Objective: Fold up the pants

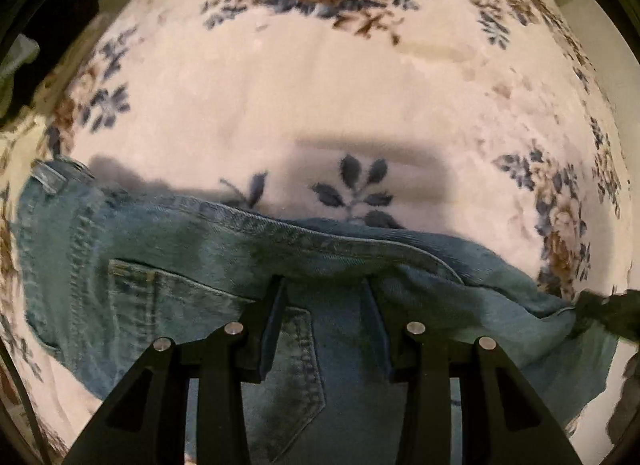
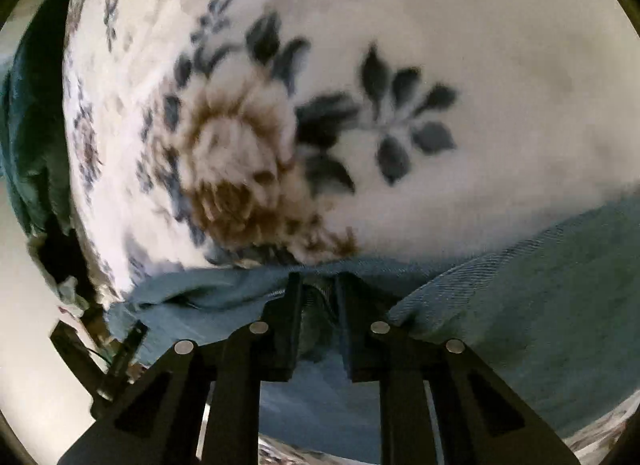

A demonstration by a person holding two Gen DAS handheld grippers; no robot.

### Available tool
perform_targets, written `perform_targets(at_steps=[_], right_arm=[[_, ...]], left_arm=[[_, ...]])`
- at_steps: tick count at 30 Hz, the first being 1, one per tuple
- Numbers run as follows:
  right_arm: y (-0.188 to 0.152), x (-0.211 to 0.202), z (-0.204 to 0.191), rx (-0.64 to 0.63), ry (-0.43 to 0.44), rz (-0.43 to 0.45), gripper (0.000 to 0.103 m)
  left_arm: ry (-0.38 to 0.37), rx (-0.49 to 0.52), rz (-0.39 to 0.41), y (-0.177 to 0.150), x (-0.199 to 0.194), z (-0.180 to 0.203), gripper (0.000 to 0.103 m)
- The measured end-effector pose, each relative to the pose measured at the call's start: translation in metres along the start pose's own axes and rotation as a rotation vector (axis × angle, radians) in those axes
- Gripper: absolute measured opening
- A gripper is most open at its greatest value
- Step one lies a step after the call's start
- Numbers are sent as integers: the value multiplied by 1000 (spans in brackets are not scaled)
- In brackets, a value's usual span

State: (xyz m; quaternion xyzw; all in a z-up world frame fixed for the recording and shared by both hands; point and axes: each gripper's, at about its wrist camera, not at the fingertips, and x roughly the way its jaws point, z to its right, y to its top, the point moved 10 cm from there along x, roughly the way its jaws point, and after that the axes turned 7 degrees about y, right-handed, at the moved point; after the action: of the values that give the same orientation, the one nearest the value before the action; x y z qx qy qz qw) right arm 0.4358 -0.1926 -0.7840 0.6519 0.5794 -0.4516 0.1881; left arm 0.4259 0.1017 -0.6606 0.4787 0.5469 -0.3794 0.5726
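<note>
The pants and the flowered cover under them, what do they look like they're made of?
Pants: blue denim by the look, matte and faded, with a twill weave, double-stitched seams and a sewn patch pocket. Flowered cover: apparently soft plush or fleece, white with fuzzy-edged blue and brown blooms; exact fibre can't be told.

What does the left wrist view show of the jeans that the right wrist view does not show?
Only the left wrist view shows the back pocket with its stitching, the long stitched seam along the upper edge, and a belt loop at the far left. Only the right wrist view shows a bunched fold of denim between the right gripper fingers. Both show the blue jeans lying on the white floral blanket, with a gripper over the cloth; the left gripper stands partly open around denim.
</note>
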Motion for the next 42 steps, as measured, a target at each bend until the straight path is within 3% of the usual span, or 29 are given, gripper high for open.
perform_targets(at_steps=[1,3,4,6,7,10,11,14,16,19,20,22,24,27,29,31,33,36,39,42], right_arm=[[0,-6,-11,-75,-15,17,25],[-12,-20,-44,-293,-71,38,58],[-12,-23,-60,-358,-82,33,65],[-32,-5,-95,-535,-147,-32,69],[-40,7,-103,-634,-227,-61,69],[-58,39,-126,-815,-325,-141,69],[-61,49,-131,-842,-339,-162,65],[-63,73,-134,-917,-416,-183,6],[-51,71,-132,-829,-376,-153,6],[-10,54,-108,-544,-245,-68,4],[3,54,-92,-416,-196,-61,1],[11,58,-69,-308,-173,-87,1],[9,44,-66,-255,-96,-82,2],[-3,-3,-70,-272,14,40,5],[-22,-29,-79,-279,108,101,6],[-41,-28,-78,-241,213,60,6],[-55,-5,-77,-174,253,-8,6],[-56,38,-50,-41,245,-13,5],[-19,23,-11,117,313,112,0],[7,-13,38,210,304,259,0]], left_arm=[[0,7,10,-4,-6,2,37],[12,28,21,-2,-4,-2,37],[27,38,24,-2,-1,-4,37],[38,37,11,-2,6,-5,37],[41,31,10,-2,5,-1,37],[28,4,-5,5,11,-7,37],[26,0,-7,6,12,-9,37],[28,10,-8,9,14,-12,37],[33,20,-5,13,16,-16,37],[29,17,-18,18,22,-16,37],[26,12,-25,18,20,-16,37],[23,15,3,14,0,-24,37],[11,53,44,0,-26,-17,37],[-65,126,74,-25,-49,16,36],[-92,185,57,-29,-40,46,36],[-113,202,30,-25,-19,74,36],[-113,196,-25,-13,8,87,36],[-144,126,-66,-1,20,81,38],[-149,59,-54,17,22,60,39],[-178,17,-67,24,26,45,39]])
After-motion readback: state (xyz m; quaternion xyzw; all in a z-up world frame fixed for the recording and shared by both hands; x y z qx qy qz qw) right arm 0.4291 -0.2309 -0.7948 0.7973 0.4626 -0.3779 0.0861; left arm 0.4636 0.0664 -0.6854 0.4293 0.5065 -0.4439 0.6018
